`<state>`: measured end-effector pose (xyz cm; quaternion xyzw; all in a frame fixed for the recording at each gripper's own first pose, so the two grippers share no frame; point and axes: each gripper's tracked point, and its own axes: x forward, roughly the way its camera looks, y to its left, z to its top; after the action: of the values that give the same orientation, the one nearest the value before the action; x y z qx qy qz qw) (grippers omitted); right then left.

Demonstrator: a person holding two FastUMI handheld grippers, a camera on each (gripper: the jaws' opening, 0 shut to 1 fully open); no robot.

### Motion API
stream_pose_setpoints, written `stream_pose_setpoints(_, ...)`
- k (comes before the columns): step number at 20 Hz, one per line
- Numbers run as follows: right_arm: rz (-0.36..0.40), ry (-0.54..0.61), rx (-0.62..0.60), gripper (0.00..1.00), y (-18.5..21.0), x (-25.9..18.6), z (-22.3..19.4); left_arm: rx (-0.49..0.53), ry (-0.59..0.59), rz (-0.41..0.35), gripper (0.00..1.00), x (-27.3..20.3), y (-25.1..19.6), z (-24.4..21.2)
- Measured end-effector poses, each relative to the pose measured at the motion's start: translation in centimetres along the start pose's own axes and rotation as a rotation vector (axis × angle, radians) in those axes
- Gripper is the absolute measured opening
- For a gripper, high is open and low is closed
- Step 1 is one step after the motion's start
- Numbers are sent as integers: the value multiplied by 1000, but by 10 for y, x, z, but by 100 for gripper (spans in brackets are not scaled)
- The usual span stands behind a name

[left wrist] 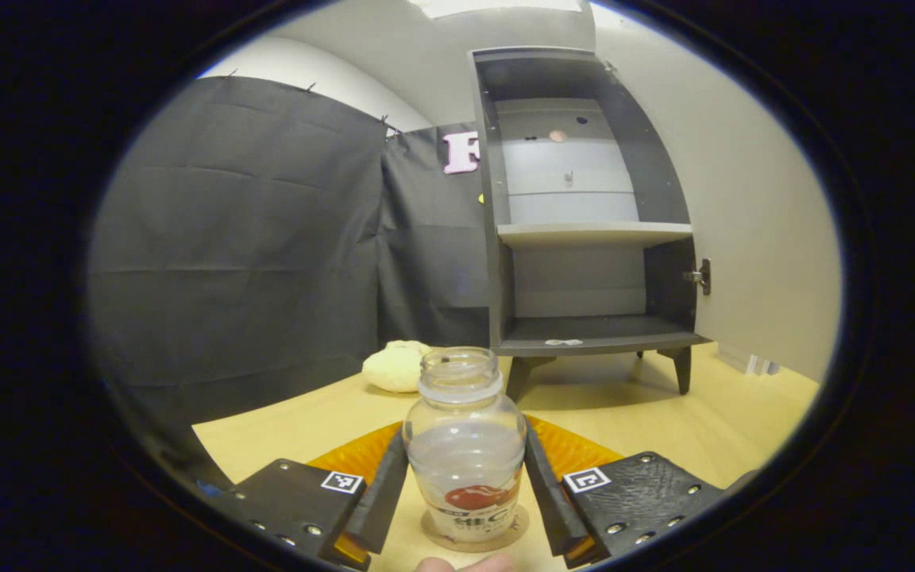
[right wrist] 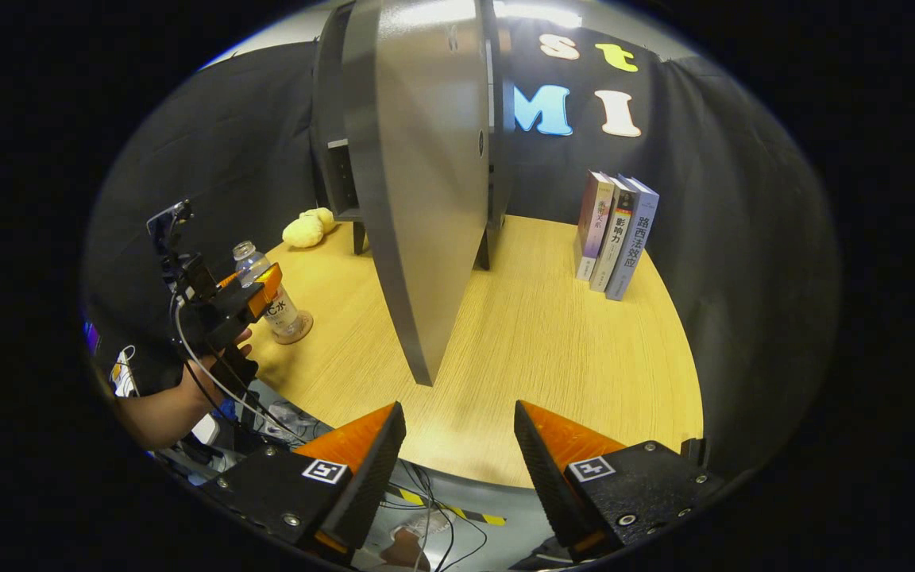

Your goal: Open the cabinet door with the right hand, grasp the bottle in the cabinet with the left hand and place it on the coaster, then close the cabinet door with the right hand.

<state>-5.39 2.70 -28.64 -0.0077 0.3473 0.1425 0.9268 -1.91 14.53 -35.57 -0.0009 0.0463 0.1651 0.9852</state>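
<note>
Left gripper view: clear plastic bottle [left wrist: 465, 453] stands upright on the round brown coaster [left wrist: 435, 537], table [left wrist: 743, 413].
Left hand-held gripper [left wrist: 465, 492]: fingers flank it; contact unclear.
Right hand-held gripper [right wrist: 457, 461]: released, nearest the open grey cabinet door [right wrist: 418, 199], straight ahead.

Three books [right wrist: 615, 234], perhaps plush toy [right wrist: 306, 228]

Clear glossy plastic bottle [left wrist: 464, 445], matt wood-grain table [right wrist: 553, 334], smooth satin grey cabinet door [right wrist: 422, 183].
</note>
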Motion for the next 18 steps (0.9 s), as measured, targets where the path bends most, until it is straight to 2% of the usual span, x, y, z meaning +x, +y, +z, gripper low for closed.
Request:
stream_pose_setpoints(10,-8,-2,16,86,-12,-2,-10,49,-57,24,76,-3,-4,33)
stream_pose_setpoints(12,0,-5,31,86,-11,-1,-9,64,-76,22,78,-4,-5,46)
stream_pose_setpoints(13,3,-12,38,86,-11,-1,-7,74,-87,21,76,-4,-4,55)
stream_pose_setpoints(18,9,-40,74,86,-11,1,0,146,-153,16,76,-11,-7,109)
